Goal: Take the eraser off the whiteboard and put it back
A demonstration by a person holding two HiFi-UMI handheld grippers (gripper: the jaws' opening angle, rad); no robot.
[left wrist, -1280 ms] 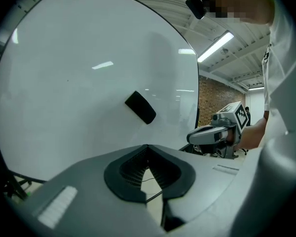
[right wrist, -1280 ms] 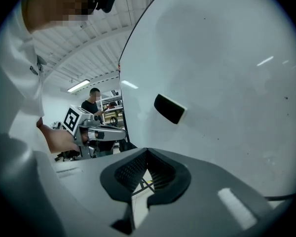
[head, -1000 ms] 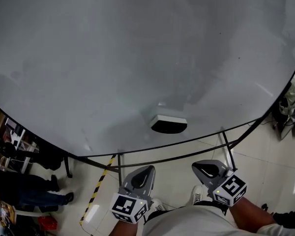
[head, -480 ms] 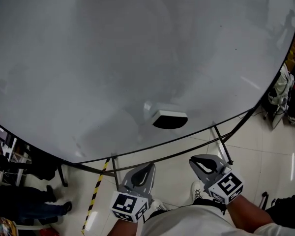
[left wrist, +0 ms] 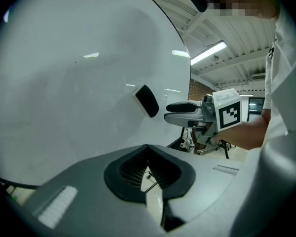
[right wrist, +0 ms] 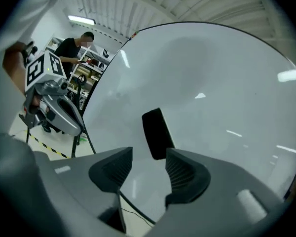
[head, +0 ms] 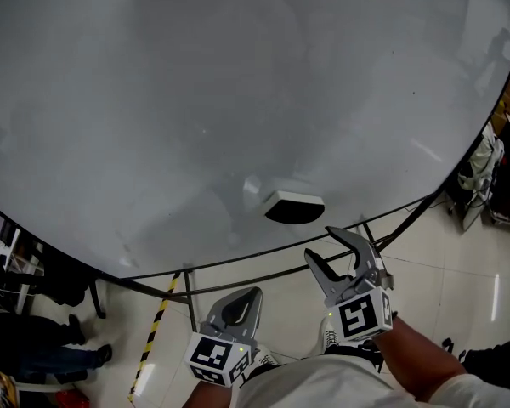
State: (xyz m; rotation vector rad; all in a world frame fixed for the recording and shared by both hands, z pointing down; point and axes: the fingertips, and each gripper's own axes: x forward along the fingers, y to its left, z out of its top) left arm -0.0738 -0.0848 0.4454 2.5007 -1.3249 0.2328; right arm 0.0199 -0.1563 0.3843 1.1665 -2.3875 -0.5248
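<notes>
Now the right gripper [head: 324, 245] faces the eraser [head: 293, 206] — jaws just parted, empty — left gripper [head: 238, 304], jaws together.

We see a pale tiled floor [head: 459, 270] crossed by a strip of yellow-and-black tape [head: 160, 330], a person in dark trousers [head: 34, 347] standing at its left edge, pale bags [head: 483, 161] heaped at the right, and a strip light [left wrist: 208, 52] under the ribbed ceiling.

Workshop hall; corrugated roof [right wrist: 113, 9]; tube light [right wrist: 81, 19]; shelving [right wrist: 90, 64]; hazard tape [head: 161, 325]
</notes>
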